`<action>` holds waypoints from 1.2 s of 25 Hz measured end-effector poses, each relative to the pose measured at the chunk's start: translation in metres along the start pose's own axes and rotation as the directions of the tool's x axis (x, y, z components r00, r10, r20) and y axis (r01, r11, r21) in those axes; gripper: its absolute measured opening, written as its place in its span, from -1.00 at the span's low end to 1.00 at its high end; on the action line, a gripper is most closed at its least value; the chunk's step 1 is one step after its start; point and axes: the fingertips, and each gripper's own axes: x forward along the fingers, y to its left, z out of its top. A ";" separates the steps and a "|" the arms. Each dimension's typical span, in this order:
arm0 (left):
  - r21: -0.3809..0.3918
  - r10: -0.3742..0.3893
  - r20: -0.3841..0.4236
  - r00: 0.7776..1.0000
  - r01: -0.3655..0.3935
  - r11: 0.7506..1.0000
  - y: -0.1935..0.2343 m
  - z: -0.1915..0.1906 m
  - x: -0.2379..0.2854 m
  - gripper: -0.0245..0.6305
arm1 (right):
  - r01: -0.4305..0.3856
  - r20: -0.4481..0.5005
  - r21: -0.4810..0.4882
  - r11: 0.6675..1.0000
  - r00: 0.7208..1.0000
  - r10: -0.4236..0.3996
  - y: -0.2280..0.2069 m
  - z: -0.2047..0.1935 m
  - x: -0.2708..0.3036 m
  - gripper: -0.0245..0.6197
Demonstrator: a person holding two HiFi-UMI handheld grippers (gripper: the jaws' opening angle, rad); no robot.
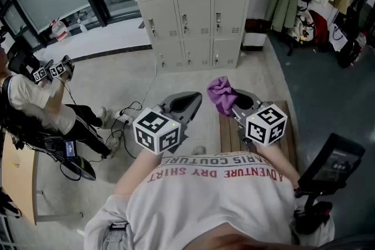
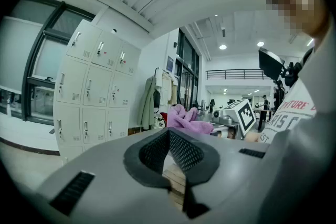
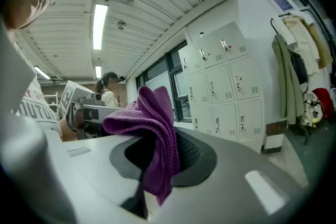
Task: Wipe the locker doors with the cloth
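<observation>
Cloth (image 1: 221, 94) first: it is purple, fuzzy and all bunched up, and the right gripper (image 1: 239, 105) is clenched on it. In the right gripper view the cloth (image 3: 152, 128) sticks up out of the shut jaws, and one end hangs down in front. It looks very light and soft, so I think it will flop and fold any way it likes. It will not break, but it could slip out if only a thin edge is pinched. The best place to hold it is likely the thick middle of the bunch, with a fat puff left sticking out to rub with. The left gripper (image 1: 186, 103) is clenched too, with nothing in it. The locker doors (image 1: 193, 3) stand at 12 o'clock in the head view, well apart from both grippers, and the cloth is at about 1 o'clock. The doors look smooth and hard, with little handles and slots where the loose end might snag.
</observation>
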 end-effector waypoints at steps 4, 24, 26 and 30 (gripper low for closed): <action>0.000 -0.001 0.001 1.000 0.001 1.000 -0.002 0.001 -0.001 -0.92 | 0.001 -0.002 -0.001 1.000 1.000 -0.001 0.002 0.001 -0.001 -0.71; -0.044 0.097 0.034 0.995 -0.096 0.994 0.084 0.002 -0.024 -0.92 | -0.089 0.005 0.062 0.994 0.996 0.089 0.000 0.012 0.087 -0.70; -0.039 0.106 0.041 0.994 -0.104 0.994 0.109 0.004 -0.023 -0.92 | -0.105 0.006 0.063 0.993 0.994 0.105 -0.004 0.014 0.114 -0.70; -0.042 0.129 0.047 0.990 -0.127 0.991 0.178 0.010 -0.024 -0.92 | -0.135 -0.002 0.061 0.989 0.991 0.135 -0.011 0.017 0.183 -0.70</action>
